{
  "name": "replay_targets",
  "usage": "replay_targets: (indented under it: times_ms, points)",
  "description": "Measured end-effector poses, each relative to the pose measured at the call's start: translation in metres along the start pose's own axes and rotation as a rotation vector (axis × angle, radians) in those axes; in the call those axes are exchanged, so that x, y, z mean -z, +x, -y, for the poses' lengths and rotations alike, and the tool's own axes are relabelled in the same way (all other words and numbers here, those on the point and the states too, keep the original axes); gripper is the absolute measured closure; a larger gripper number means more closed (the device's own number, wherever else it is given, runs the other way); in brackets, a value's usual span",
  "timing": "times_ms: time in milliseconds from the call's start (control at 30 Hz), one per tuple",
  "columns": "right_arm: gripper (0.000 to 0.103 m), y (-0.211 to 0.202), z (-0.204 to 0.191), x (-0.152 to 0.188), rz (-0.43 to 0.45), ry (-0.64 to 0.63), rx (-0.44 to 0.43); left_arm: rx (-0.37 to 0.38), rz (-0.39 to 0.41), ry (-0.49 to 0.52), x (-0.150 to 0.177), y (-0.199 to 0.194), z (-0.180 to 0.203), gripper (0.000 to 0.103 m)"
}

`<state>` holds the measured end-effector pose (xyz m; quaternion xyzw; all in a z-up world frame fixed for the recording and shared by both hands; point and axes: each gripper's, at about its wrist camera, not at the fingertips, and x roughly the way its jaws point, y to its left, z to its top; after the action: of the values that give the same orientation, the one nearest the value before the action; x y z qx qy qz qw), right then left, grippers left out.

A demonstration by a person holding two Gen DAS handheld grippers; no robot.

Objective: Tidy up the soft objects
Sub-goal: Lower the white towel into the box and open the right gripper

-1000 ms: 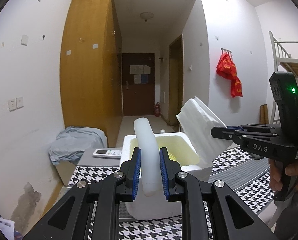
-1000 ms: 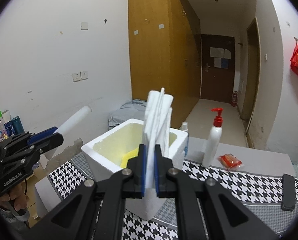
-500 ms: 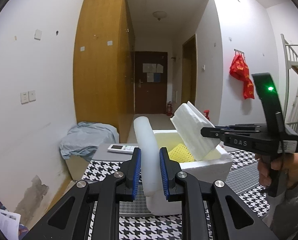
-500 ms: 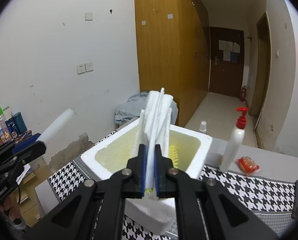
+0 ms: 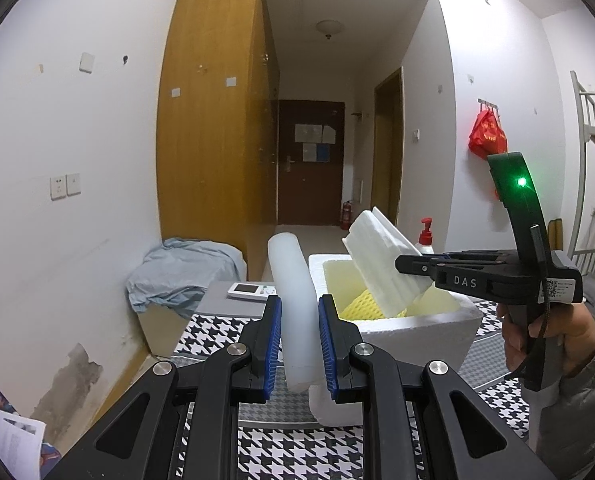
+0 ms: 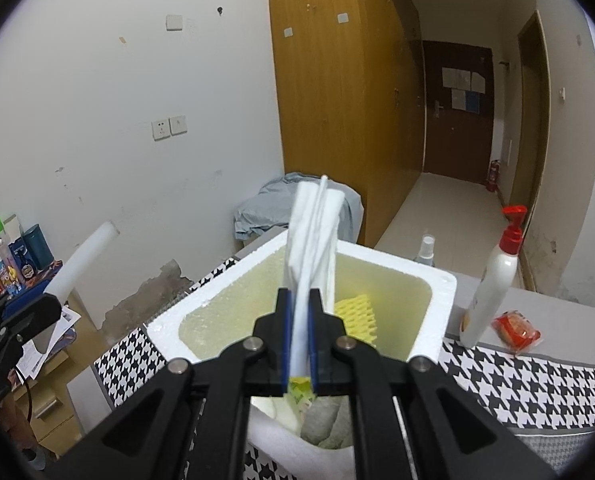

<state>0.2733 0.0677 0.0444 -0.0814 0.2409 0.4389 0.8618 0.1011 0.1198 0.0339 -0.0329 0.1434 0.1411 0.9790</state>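
My right gripper (image 6: 298,338) clamps folded foam sheets (image 6: 313,236) upright over foam box (image 6: 437,312) | left gripper (image 5: 299,340) grips foam tube (image 5: 293,300), beside box

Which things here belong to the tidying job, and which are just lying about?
Job: foam tube in left gripper; folded foam sheet in right gripper; foam box; yellow netting.
Lying about: lotion bottle, remote, red packet.

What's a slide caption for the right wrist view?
Right gripper holds folded white foam sheets above an open white styrofoam box containing yellow foam netting.
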Motion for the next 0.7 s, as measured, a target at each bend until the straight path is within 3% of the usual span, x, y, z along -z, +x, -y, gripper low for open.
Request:
replay_targets:
  times_ms: [233, 300, 333, 367, 433, 500, 567, 700]
  points:
    - [0.092, 0.001, 0.000, 0.000, 0.005, -0.010, 0.005, 0.002, 0.006, -0.004, 0.000, 0.001, -0.003, 0.083]
    - [0.084, 0.001, -0.001, -0.001, 0.003, -0.014, 0.001, 0.001, 0.008, -0.001, 0.000, 0.001, -0.003, 0.083]
    - [0.066, 0.001, -0.002, -0.001, 0.006, -0.015, 0.009, 0.002, 0.008, -0.001, -0.001, 0.001, -0.003, 0.083]
    - [0.037, 0.000, -0.002, -0.001, 0.014, -0.018, 0.020, 0.002, 0.008, -0.002, -0.001, 0.001, -0.004, 0.083]
    - [0.014, -0.004, -0.001, -0.001, 0.049, -0.007, 0.036, 0.000, 0.008, -0.001, 0.000, 0.002, -0.003, 0.083]
    - [0.011, -0.008, 0.001, -0.001, 0.063, 0.010, 0.033, -0.001, 0.004, -0.003, 0.000, 0.004, -0.004, 0.083]
    - [0.000, -0.010, 0.003, -0.002, 0.071, 0.020, 0.033, -0.004, 0.002, -0.002, -0.001, 0.005, -0.004, 0.083]
    - [0.000, -0.009, 0.007, -0.001, 0.058, 0.034, 0.016, -0.002, 0.002, -0.002, -0.003, 0.007, -0.004, 0.083]
